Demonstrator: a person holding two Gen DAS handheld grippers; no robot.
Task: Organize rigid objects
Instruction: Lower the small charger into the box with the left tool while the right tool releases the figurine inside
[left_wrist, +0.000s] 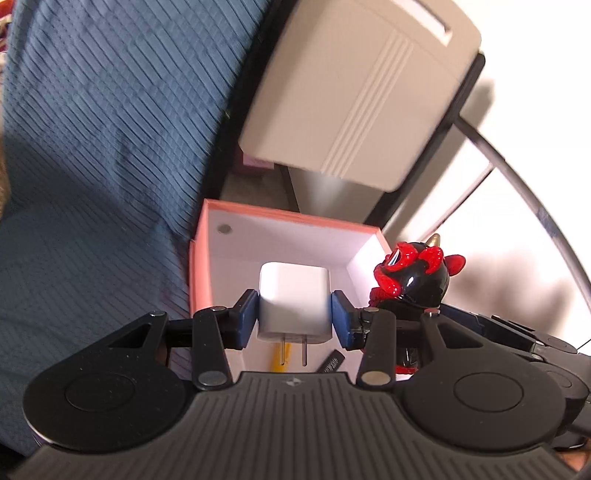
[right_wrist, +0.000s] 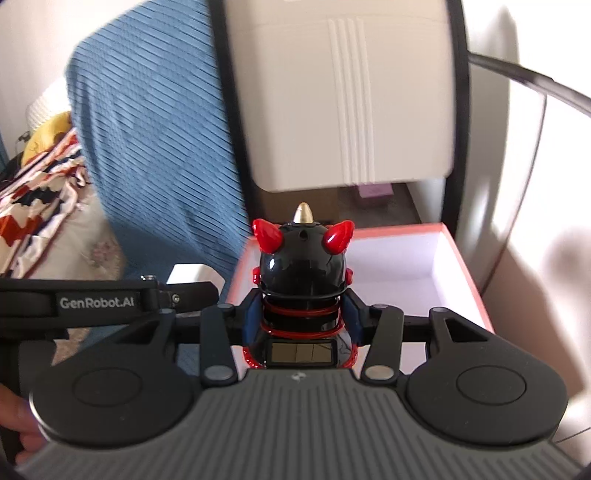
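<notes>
My left gripper (left_wrist: 293, 314) is shut on a white plug charger (left_wrist: 293, 295), prongs pointing toward the camera, held over the open pink box (left_wrist: 258, 213) with a white inside. My right gripper (right_wrist: 302, 314) is shut on a black and red horned toy figure (right_wrist: 301, 266), held upright over the same pink box (right_wrist: 469, 266). The figure also shows in the left wrist view (left_wrist: 410, 273) at the box's right edge. A yellow item (left_wrist: 277, 360) and a black stick (left_wrist: 330, 362) lie in the box. The left gripper's arm (right_wrist: 96, 301) crosses the right wrist view at left.
A blue ribbed blanket (left_wrist: 110, 147) lies left of the box. A beige plastic case (left_wrist: 351, 92) stands behind it, also in the right wrist view (right_wrist: 343, 92). Patterned fabric (right_wrist: 40, 192) lies far left. A dark curved rail (left_wrist: 535, 192) runs at right.
</notes>
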